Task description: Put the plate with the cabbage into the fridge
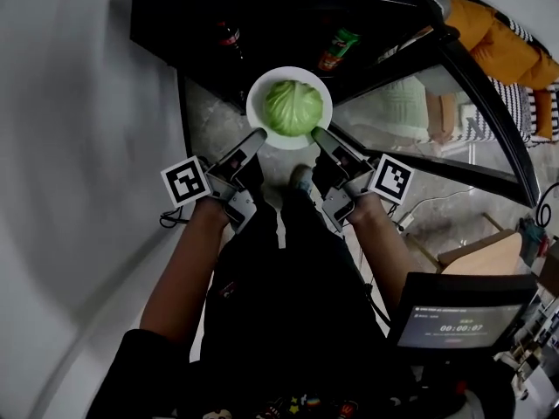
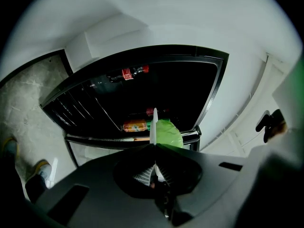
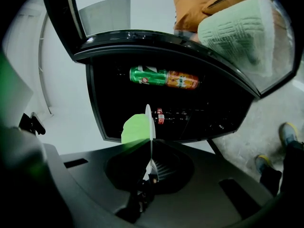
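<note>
A white plate (image 1: 262,116) with a green cabbage (image 1: 293,107) on it hangs in front of the open, dark fridge (image 1: 183,11). My left gripper (image 1: 259,136) is shut on the plate's left rim and my right gripper (image 1: 319,135) is shut on its right rim. In the left gripper view the plate (image 2: 154,127) stands edge-on between the jaws of the left gripper (image 2: 155,144), the cabbage (image 2: 169,133) to its right. In the right gripper view the plate (image 3: 148,122) is also edge-on in the right gripper (image 3: 151,141), the cabbage (image 3: 134,128) to its left.
Inside the fridge lie a cola bottle (image 1: 229,35) and a green can (image 1: 339,46). Its glass door (image 1: 454,85) stands open to the right. Orange cushions (image 1: 502,42) are beyond the door, a monitor (image 1: 458,317) at lower right, a white wall (image 1: 70,147) to the left.
</note>
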Available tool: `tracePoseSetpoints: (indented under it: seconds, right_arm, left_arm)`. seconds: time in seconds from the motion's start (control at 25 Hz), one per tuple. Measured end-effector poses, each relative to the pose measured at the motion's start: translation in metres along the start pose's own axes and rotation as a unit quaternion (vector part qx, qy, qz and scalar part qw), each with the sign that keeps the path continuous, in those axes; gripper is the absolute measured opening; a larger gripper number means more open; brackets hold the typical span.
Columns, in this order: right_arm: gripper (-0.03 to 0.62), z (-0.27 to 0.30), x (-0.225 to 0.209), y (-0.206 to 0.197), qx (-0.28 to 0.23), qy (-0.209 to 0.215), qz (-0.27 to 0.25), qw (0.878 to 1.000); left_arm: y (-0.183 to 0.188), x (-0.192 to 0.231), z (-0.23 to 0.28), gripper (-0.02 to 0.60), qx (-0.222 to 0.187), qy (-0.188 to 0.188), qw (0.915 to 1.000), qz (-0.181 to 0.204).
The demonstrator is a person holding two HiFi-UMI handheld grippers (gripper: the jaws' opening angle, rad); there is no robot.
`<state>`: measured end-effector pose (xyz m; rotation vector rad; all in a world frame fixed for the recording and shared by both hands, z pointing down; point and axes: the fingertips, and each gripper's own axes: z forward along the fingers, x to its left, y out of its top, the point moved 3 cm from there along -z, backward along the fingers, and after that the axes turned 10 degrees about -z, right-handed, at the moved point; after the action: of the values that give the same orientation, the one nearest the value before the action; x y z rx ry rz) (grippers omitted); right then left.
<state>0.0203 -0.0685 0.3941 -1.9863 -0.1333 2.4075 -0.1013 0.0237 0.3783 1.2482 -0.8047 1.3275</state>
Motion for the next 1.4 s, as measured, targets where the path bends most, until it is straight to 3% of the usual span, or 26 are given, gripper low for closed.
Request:
tracePoseSetpoints:
  seconds: [0.16,0.32,1.4]
  right_arm:
    - [0.017,-0.002,0.007,0.001,-0.015,0.007,-0.039,0.999]
    - [0.017,-0.004,0.009,-0.001,-0.023,0.011,-0.038,0.999]
    - [0.017,-0.004,0.013,0.002,-0.017,0.012,-0.051,0.998]
  left_arm:
    - [-0.007,0.001,-0.001,0.009,0.001,-0.033,0.9994,0.01]
    - [-0.01,-0.002,0.002,0.009,-0.004,-0.054,0.9985,0.005]
    - [-0.011,-0.004,-0.003,0.009,-0.021,-0.041,0.9989,0.01]
